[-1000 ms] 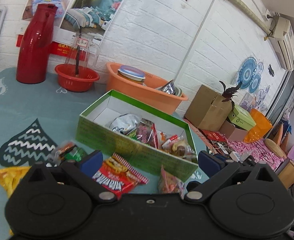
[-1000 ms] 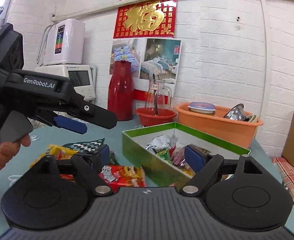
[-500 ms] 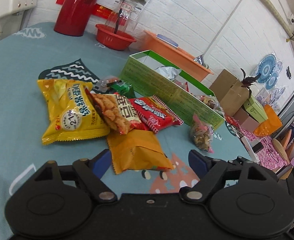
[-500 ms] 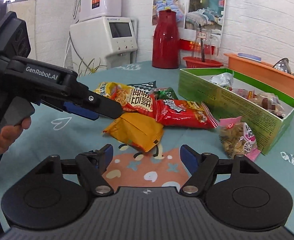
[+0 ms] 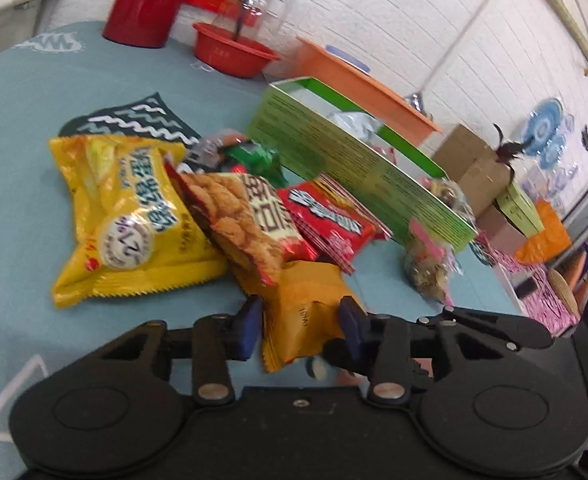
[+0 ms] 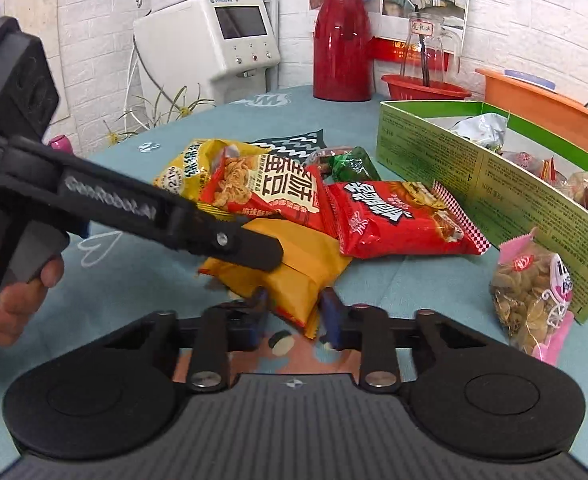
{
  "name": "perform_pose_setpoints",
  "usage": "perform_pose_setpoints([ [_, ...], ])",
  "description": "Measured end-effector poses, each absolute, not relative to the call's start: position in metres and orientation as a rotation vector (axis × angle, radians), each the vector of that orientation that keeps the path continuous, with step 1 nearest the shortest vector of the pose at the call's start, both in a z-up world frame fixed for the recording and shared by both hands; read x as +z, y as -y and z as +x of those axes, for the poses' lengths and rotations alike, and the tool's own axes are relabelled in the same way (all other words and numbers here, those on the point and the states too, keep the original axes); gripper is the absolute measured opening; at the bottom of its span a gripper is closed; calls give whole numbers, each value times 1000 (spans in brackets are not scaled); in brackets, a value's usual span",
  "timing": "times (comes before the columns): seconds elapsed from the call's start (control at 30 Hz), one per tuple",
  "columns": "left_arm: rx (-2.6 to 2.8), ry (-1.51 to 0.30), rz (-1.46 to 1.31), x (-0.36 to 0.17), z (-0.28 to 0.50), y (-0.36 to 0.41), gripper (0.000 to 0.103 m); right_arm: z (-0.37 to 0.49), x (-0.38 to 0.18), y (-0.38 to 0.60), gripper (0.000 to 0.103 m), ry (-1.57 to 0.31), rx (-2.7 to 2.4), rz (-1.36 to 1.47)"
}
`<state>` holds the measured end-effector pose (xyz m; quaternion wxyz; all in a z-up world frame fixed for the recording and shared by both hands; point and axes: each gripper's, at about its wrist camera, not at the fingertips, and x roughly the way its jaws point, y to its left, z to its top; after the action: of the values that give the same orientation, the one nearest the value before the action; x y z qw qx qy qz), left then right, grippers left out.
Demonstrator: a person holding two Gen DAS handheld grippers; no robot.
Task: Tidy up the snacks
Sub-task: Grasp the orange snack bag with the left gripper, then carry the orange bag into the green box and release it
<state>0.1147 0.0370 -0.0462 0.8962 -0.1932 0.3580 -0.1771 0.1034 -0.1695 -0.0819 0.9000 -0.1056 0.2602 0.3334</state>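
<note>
An orange snack packet (image 5: pixel 306 300) (image 6: pixel 314 252) lies on the teal tablecloth in front of a pile of snacks. My left gripper (image 5: pixel 300 324) has its jaws closing, and both blue pads press one end of the packet. My right gripper (image 6: pixel 294 306) is closing too, its pads pinching a corner of the same packet. In the right wrist view the left gripper (image 6: pixel 262 252) lies across the packet's top. Behind it lie a yellow bag (image 5: pixel 126 216) (image 6: pixel 186 176), a biscuit bag (image 5: pixel 246 216) and a red packet (image 5: pixel 326 220) (image 6: pixel 394 216). The green box (image 5: pixel 334 148) (image 6: pixel 474 176) holds several snacks.
A clear bag with a pink top (image 5: pixel 430 264) (image 6: pixel 530 296) leans by the box's near wall. A red thermos (image 6: pixel 342 36), a red basin (image 5: pixel 230 52) and an orange tub (image 5: pixel 354 80) stand along the wall. A hand (image 6: pixel 10 296) holds the left gripper's handle.
Both grippers have sunk toward the table and tilted down. Their jaws went from wide apart to narrow around the orange packet, which now sits between both pairs of pads.
</note>
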Motion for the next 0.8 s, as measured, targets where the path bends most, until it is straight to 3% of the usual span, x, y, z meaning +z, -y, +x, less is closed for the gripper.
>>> perform_pose_setpoints([
  [0.23, -502, -777, -349, -47, 88, -5, 48, 62, -83, 207, 47, -531, 666, -220],
  [0.27, -514, -779, -345, -48, 86, -1, 50, 58, -84, 214, 48, -533, 655, -210],
  [0.3, -518, -778, -337, -47, 83, 4, 61, 54, -84, 220, 51, -533, 646, -201],
  [0.33, -516, -774, -328, -46, 82, 7, 66, 50, -85, 225, 57, -533, 633, -192],
  [0.37, -511, -771, -324, -46, 80, 8, 72, 48, -85, 229, 58, -531, 618, -185],
  [0.43, -511, -776, -332, -45, 80, 8, 76, 46, -86, 235, 57, -527, 614, -175],
  [0.8, -495, -787, -337, -44, 85, 11, 77, 51, -87, 233, 67, -523, 623, -152],
])
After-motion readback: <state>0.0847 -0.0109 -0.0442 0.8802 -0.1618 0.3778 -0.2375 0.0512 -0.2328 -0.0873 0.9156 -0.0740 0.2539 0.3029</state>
